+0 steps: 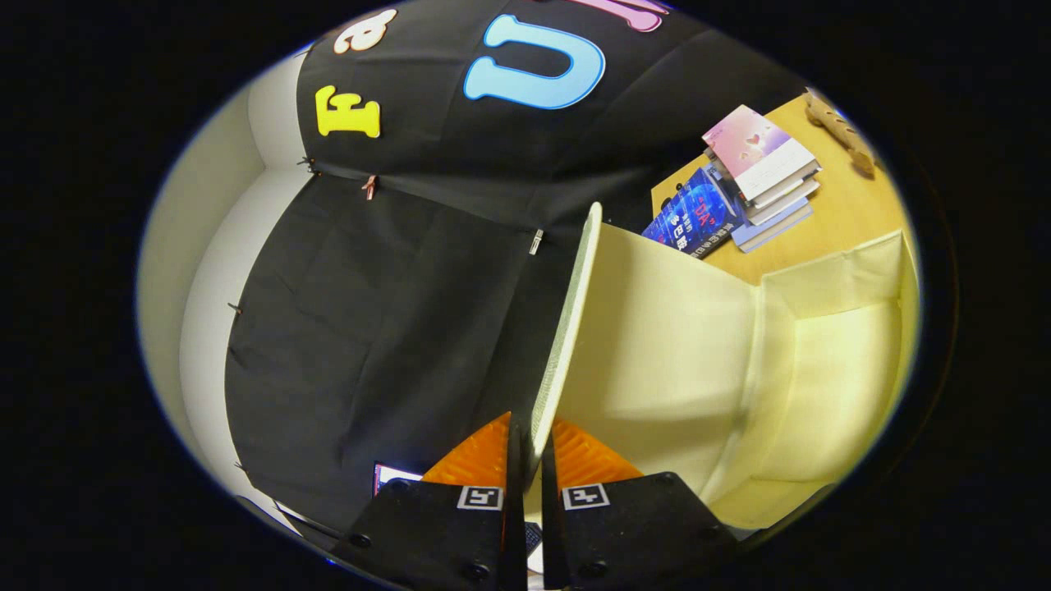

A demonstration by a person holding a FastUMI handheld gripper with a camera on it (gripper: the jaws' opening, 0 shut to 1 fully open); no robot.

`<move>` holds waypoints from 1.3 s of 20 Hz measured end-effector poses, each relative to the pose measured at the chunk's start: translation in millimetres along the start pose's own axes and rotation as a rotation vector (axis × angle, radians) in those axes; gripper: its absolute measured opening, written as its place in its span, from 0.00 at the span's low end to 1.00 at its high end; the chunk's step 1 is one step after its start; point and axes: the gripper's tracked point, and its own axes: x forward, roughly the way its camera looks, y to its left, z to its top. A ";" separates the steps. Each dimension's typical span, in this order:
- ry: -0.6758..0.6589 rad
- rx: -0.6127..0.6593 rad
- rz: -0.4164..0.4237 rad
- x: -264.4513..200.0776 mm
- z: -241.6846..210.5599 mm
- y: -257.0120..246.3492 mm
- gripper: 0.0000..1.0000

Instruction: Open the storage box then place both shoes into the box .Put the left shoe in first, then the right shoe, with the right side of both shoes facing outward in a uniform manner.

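My gripper [530, 447] is shut on the edge of the storage box's lid [566, 328], a thin pale flap that runs up and away from between the fingers. The lid is lifted, and its cream inner face [657, 345] shows to the right of the fingers. Beyond it lies the cream fabric interior of the storage box [829, 361], with a folded inner wall. I see nothing inside the part of the box that shows.
A wooden table [846, 213] lies beyond the box. On it sits a stack of books [759, 168], with a dark blue book [694, 217] leaning beside it. A brown object [842, 131] lies at the table's far edge.
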 end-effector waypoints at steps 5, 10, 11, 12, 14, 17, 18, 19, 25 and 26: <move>0.051 -0.126 -0.027 35.2 -15.6 -9.3 0.31; 0.075 -0.277 -0.112 12.2 -19.7 -36.5 0.96; 0.056 -0.308 -0.134 1.0 -14.7 -40.6 0.96; 0.031 -0.336 -0.158 -11.1 -8.8 -45.5 0.96; -0.029 -0.395 -0.204 -38.0 7.6 -56.3 0.97; -0.104 -0.492 -0.321 -90.3 33.5 -83.9 0.97; -0.128 -0.522 -0.365 -106.9 41.2 -96.0 0.98; -0.155 -0.544 -0.409 -125.1 48.6 -108.3 0.98; -0.301 -0.504 -0.722 -243.7 83.7 -200.3 0.98; -0.320 -0.484 -0.780 -265.3 86.2 -220.3 0.98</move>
